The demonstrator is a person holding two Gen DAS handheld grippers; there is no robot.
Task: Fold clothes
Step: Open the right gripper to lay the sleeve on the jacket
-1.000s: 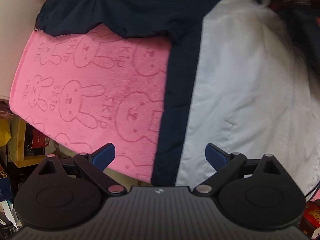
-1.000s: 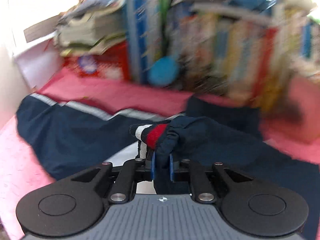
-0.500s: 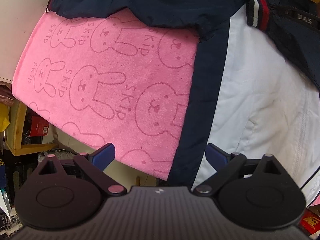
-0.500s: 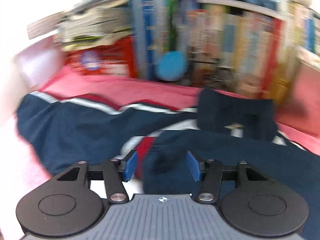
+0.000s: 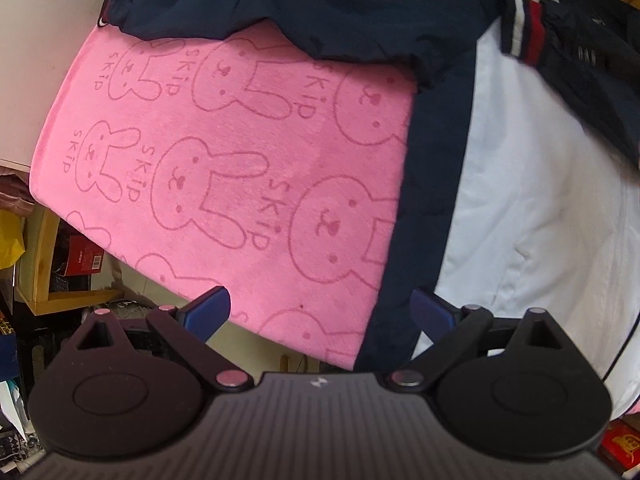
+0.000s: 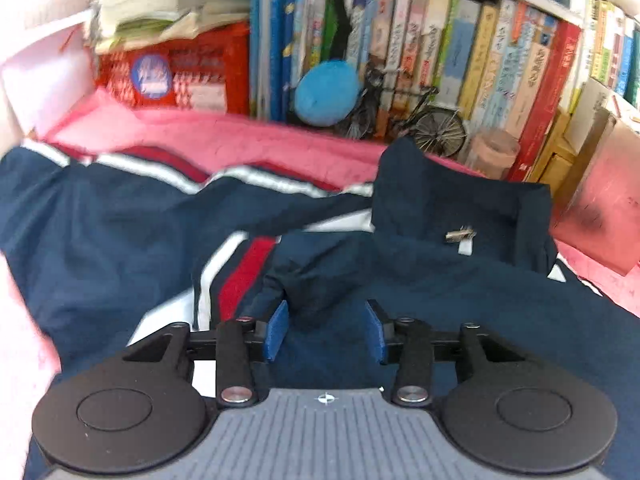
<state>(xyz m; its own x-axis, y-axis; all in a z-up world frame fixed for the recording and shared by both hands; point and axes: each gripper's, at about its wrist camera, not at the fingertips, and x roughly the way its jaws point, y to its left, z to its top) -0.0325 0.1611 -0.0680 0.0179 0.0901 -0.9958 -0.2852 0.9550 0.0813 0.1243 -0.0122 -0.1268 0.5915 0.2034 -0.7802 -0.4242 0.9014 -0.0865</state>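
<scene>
A navy and white jacket [image 5: 540, 200] lies spread on a pink rabbit-print towel [image 5: 240, 160]. Its sleeve is folded across the body, the red and white striped cuff [image 5: 524, 32] resting on the white panel. My left gripper [image 5: 320, 300] points straight down over the towel's front edge and the jacket's navy hem band, open wide and holding nothing. In the right wrist view, my right gripper [image 6: 326, 316] hovers low over the navy sleeve just right of the cuff [image 6: 240, 276]. Its jaws are closing, with sleeve fabric between them, and the pads are not pressing on it.
A bookshelf full of upright books [image 6: 440, 40] runs along the back, with a blue plush ball [image 6: 326, 92], a small model bicycle [image 6: 420, 120] and a red box [image 6: 172, 76] in front. Beyond the towel's front edge, a yellow shelf [image 5: 40, 264] stands lower down.
My right gripper let go of the striped cuff, opened and sank; the sleeve now lies on the jacket. My left gripper slid left along the towel's front edge, still open.
</scene>
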